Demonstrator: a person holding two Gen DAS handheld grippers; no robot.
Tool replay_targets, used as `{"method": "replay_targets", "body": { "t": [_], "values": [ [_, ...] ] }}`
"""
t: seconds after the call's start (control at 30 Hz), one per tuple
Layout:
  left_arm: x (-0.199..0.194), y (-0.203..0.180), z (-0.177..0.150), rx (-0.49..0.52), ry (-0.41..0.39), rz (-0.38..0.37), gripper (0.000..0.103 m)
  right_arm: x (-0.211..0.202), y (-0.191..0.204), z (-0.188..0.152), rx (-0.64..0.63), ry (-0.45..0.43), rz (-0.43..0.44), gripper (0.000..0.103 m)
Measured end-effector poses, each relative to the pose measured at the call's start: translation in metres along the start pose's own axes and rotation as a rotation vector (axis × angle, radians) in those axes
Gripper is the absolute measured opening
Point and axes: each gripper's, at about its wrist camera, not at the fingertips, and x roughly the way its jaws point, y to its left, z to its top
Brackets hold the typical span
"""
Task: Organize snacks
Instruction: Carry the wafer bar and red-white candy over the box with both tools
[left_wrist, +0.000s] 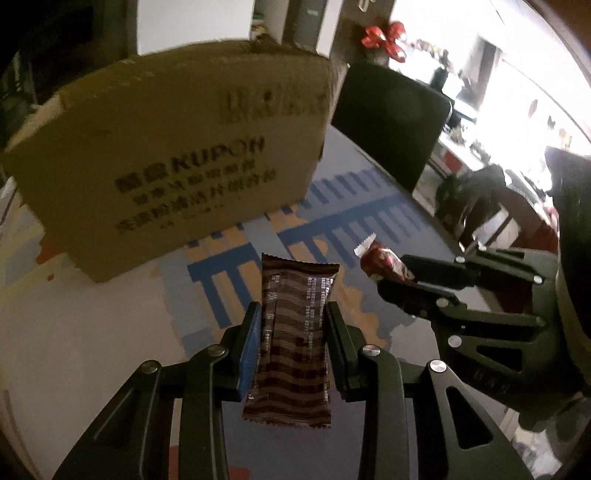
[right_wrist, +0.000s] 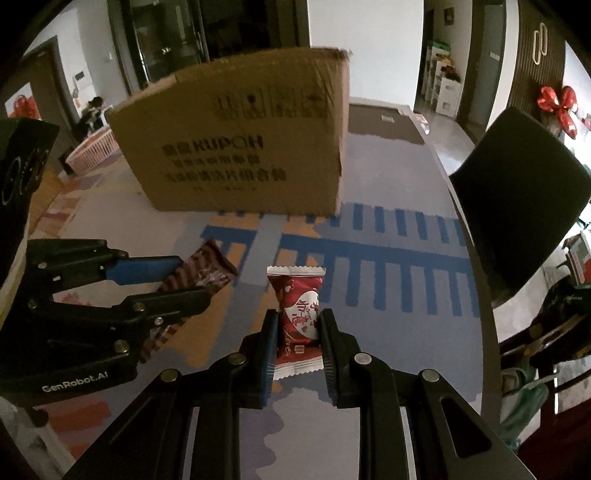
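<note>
Altogether two snacks: left gripper (left_wrist: 291, 314) fingers clamp one brown bar (left_wrist: 293, 339), right gripper (right_wrist: 298, 323) fingers one red candy (right_wrist: 298, 314), facing one cardboard box (right_wrist: 240, 136).

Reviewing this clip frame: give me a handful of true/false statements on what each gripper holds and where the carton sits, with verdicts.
1. The left gripper is shut on a brown striped snack packet. True.
2. The right gripper is open and holds nothing. False: its fingers clamp a red candy packet.
3. The cardboard carton stands on the patterned table mat ahead of both grippers. True.
4. The red candy packet lies flat on the mat. False: it is gripped between the fingers, above the mat.
5. Both grippers are side by side, each visible in the other's view. True.
</note>
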Motion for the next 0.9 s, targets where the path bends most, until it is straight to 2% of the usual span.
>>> {"method": "replay_targets", "body": {
  "t": [0.43,0.9],
  "values": [
    [-0.056,0.011,0.012,-0.054,-0.158,0.055,0.034,-0.038,0.013,0.026,0.003,-0.129,0.011,0.023],
    [-0.111,0.034,0.047,-0.083,-0.306,0.106,0.034,-0.078,0.027,0.078,0.0,-0.286,0.022,0.023]
  ]
}}
